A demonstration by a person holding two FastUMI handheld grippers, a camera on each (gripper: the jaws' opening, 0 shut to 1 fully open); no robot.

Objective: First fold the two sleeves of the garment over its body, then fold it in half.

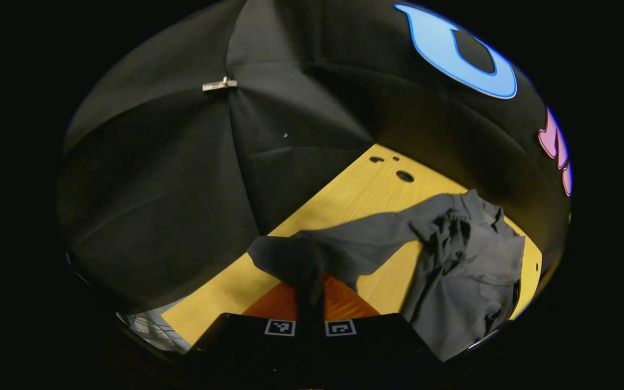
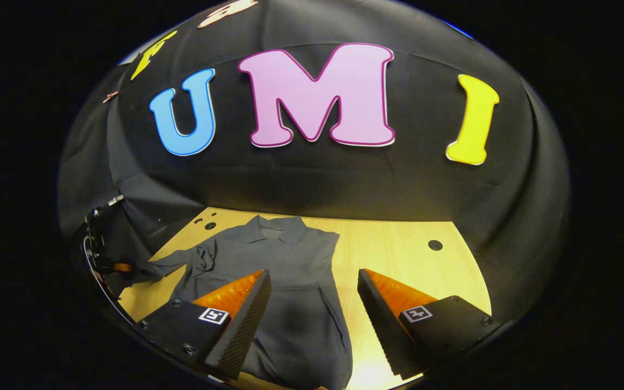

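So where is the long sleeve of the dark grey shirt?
In the left gripper view, the sleeve stretches left from the shirt over the yellow wooden table, its end pinched in the left gripper.

Dark grey collared shirt lies flat on table, one sleeve lifted.

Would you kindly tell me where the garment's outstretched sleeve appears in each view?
Left gripper view: the sleeve runs from the garment's body at right to bottom centre, its end pinched in the left gripper.
Right gripper view: the sleeve lies at far left.
Shared landmark: the table's holes near the collar.
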